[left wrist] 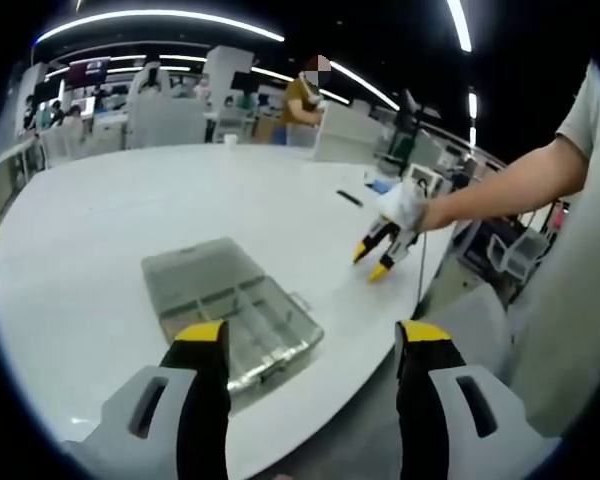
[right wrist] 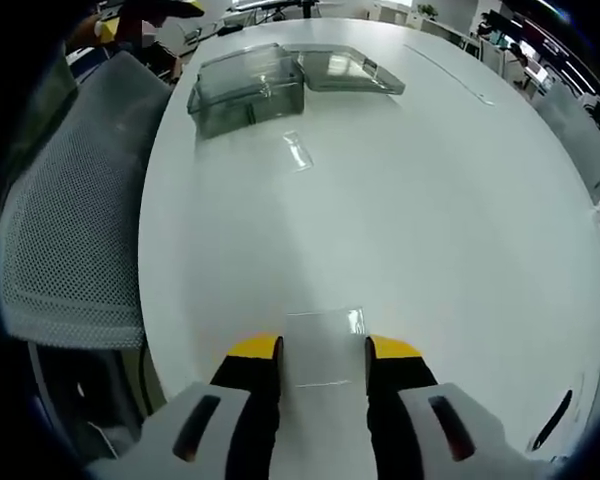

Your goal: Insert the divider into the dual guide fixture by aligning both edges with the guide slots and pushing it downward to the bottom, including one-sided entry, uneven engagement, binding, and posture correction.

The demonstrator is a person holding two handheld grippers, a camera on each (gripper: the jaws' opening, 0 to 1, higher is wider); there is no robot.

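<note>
The right gripper (right wrist: pixel 323 350) hovers open over a clear divider (right wrist: pixel 322 345) lying flat between its jaws; it wants a square pinch on both edges. The left gripper (left wrist: pixel 313 335) waits open, box (left wrist: pixel 230 305) just ahead.

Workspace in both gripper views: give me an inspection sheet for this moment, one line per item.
Surface: white table, mostly bare.
Job's things: clear compartment box with its lid open flat beside it; one clear divider lying flat between the right gripper's jaws, another small clear piece lying loose nearer the box.
Clutter: dark pen-like object near the table edge.
Grippers: left gripper open, hovering over the box; right gripper open, jaws either side of the divider, grip not evident.
Cables: nothing seen.
Surroundings: grey mesh chair beside the table; open office with desks and a person behind.
</note>
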